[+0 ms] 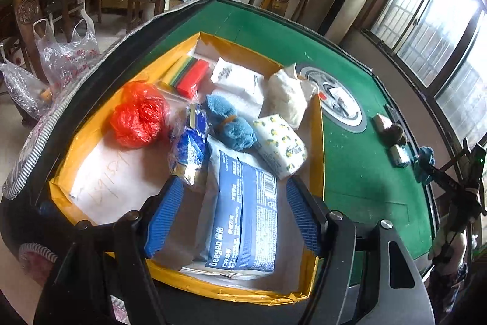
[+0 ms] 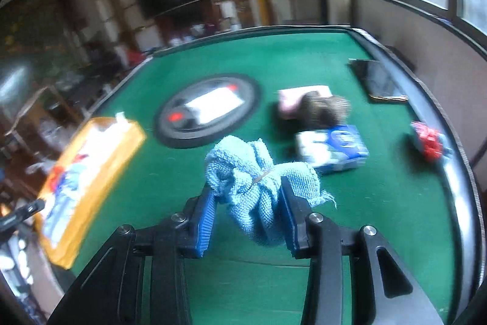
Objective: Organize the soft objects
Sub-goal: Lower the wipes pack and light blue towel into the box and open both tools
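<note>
Daylight enters through the windows (image 1: 435, 29) on the right, where the panes blow out to white. The left wrist view is sharp: print on the packets in the box (image 1: 91, 139) can be read, and the red bag (image 1: 138, 114) glints. The right wrist view is smeared by motion blur, so the box (image 2: 100, 160) and the far room dissolve, though the cloth (image 2: 255, 178) stays fairly crisp. Both views bow the desk (image 1: 365, 172) edge strongly and darken at the corners.
</note>
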A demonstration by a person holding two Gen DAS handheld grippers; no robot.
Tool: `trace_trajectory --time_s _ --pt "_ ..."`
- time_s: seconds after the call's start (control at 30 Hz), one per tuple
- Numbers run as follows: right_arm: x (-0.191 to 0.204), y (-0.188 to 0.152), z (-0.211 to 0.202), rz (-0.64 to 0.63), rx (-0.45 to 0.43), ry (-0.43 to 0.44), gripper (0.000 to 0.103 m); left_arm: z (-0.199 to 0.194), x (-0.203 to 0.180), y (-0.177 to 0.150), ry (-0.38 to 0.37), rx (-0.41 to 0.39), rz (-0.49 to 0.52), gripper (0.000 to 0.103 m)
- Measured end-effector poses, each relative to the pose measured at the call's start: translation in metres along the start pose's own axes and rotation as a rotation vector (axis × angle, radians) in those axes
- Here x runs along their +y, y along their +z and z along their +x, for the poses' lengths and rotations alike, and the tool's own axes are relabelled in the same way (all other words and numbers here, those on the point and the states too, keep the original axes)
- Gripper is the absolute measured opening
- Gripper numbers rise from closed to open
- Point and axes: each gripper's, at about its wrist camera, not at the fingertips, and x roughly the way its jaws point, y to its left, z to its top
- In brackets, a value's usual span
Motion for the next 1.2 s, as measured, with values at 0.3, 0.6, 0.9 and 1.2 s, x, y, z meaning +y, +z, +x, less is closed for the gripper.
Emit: trace_trajectory --time_s 0.3,0.6,0.9,1.2 --pt "0.145 -0.009 0.042 -0.154 0.175 0.381 0.035 -0.041 0.039 0.004 -0.004 -0.154 -0.144 0.07" --pt "0.281 -0.032 0.084 -0.299 0.356 0.572 0.035 -0.051 0.068 0.001 0.003 -0.209 -0.206 0.071" --pt "0.361 -0.053 0.121 -0.408 0.462 0.588 0.036 -0.063 0.123 -0.005 0.031 -0.254 -0.335 0.071" --pt "0.364 -0.056 0.128 -0.395 0.476 0.628 0.052 -0.067 0.133 -0.007 0.011 -0.285 -0.349 0.071"
